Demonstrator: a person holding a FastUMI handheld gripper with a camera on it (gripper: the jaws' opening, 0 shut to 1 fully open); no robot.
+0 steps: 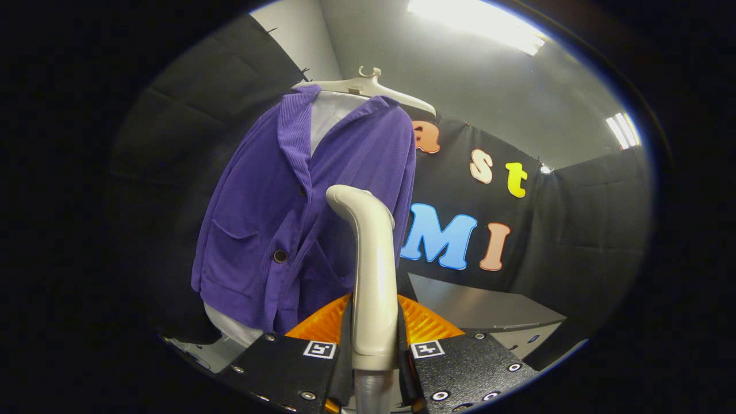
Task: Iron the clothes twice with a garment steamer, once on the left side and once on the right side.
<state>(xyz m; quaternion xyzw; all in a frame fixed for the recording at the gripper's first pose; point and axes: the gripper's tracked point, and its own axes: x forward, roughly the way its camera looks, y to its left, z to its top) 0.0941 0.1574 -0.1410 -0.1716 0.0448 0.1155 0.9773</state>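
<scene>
Firmly, tongs clamp one steamer before one jacket.

the cream plastic garment steamer handle hides the lower right front of the purple corduroy jacket. the steamer's head faces away, unseen. the claw fingers clamp the handle, their tips hidden behind it. the white hanger hook's mounting is unclear.

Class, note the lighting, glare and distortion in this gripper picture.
Gripper view: ceiling lights blow out to white glare; fisheye bends the walls; purple jacket evenly lit and sharp; steamer handle, clamped between the gripper fingers, looms large with soft sheen.
</scene>
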